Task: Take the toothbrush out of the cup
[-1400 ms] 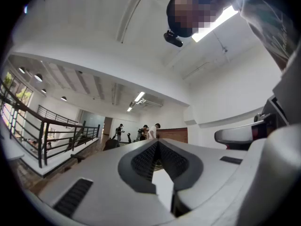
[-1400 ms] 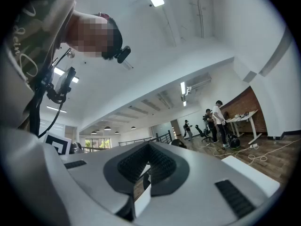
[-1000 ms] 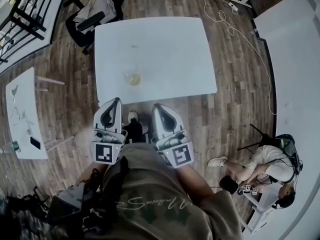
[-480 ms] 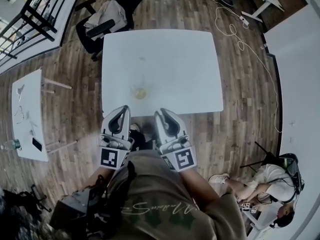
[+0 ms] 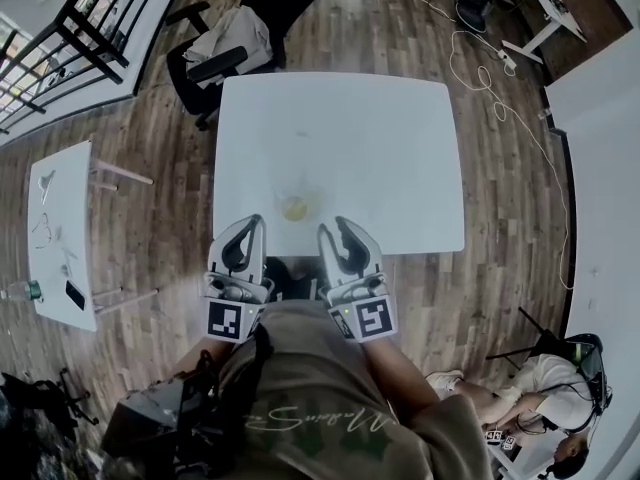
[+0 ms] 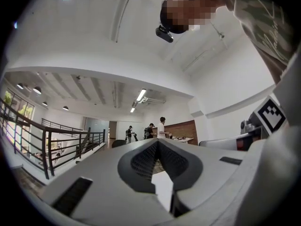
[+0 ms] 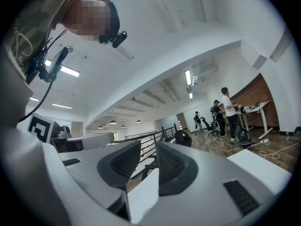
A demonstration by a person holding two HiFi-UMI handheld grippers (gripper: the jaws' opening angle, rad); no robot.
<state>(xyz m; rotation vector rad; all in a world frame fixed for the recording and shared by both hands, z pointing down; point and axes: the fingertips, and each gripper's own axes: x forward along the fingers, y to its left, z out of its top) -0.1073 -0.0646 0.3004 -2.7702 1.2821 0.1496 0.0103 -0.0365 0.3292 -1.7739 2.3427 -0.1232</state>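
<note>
On the white table [image 5: 380, 148] a clear cup [image 5: 294, 206] with something yellowish in it stands near the front edge; I cannot make out the toothbrush as such. Both grippers are held close to my body, just short of that edge, and point at the table. My left gripper [image 5: 250, 224] is to the left of the cup, its tips meeting, with nothing between them [image 6: 157, 142]. To the right of the cup is my right gripper [image 5: 335, 230], whose jaws are opening and stand apart with nothing between them [image 7: 148, 147]. Neither gripper view shows the cup.
A black office chair with a pale jacket [image 5: 235, 43] stands at the table's far left corner. A small white side table [image 5: 60, 238] is at the left, cables [image 5: 480, 38] lie on the wood floor far right, and a person sits at the lower right [image 5: 560, 378].
Both grippers have come nearer to the table's front edge and the cup. The right gripper's jaws, closed at first, now stand apart.
</note>
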